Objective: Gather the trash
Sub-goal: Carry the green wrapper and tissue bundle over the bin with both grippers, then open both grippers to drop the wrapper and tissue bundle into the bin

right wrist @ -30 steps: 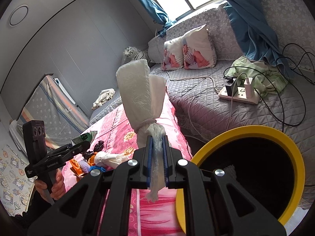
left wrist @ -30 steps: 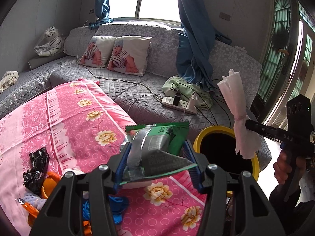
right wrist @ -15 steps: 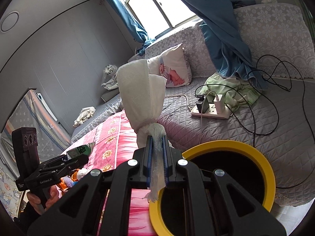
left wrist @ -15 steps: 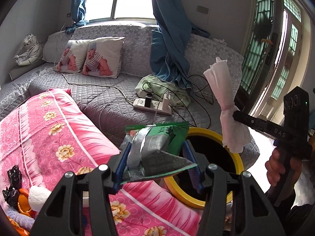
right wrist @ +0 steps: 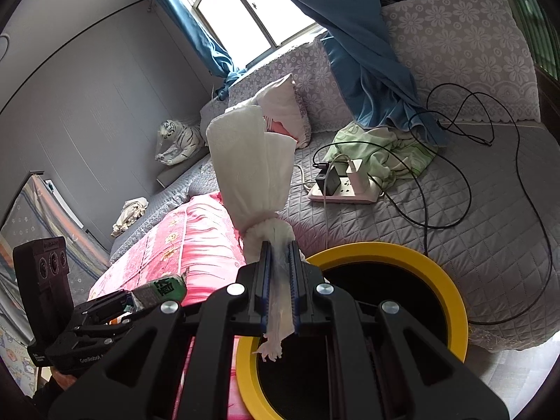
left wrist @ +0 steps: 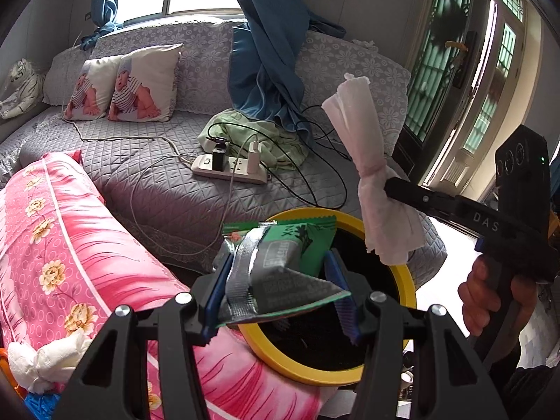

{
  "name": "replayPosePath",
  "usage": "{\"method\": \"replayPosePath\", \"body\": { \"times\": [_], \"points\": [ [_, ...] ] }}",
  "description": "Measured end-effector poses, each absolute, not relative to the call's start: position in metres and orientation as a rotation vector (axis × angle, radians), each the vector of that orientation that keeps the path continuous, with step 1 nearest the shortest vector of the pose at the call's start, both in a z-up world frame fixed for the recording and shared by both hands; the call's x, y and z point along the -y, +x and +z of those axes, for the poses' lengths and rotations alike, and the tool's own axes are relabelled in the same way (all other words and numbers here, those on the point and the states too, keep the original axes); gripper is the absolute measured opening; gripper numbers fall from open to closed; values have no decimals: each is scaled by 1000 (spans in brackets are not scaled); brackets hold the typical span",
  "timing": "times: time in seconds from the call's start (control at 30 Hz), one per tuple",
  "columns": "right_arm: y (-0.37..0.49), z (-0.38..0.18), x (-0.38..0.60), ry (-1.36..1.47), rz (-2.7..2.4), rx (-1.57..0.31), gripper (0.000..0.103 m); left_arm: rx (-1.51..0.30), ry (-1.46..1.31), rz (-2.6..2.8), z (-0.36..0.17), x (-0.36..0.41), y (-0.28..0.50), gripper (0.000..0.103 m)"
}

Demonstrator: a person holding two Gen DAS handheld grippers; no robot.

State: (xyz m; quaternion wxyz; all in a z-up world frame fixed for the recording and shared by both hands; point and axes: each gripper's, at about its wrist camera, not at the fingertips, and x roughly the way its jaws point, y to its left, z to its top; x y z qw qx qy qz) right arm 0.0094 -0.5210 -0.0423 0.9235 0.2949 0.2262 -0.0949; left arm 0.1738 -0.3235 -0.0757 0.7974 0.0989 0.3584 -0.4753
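Green foil snack wrapper (left wrist: 280, 266) clamped in my left gripper (left wrist: 280, 290) | knotted white tissue (right wrist: 259, 189) pinched by my right gripper (right wrist: 279, 290) | both above yellow-rimmed black bin (right wrist: 451, 301), lower centre | next: release.

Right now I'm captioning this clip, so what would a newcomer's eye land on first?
The yellow-rimmed bin, just below both tongs, beside the pink floral quilt. The right tongs pinch a white knotted tissue bundle standing upright above the rim; the left tongs grip a green and silver snack wrapper at the bin's near edge.
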Motion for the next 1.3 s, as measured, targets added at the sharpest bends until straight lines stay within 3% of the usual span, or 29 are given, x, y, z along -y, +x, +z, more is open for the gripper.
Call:
{"method": "replayPosePath", "body": {
  "times": [1.3],
  "points": [
    [14,-82,545,672,-299,-597,10,-890,325,-1103,-133,380,145,51]
  ]
}}
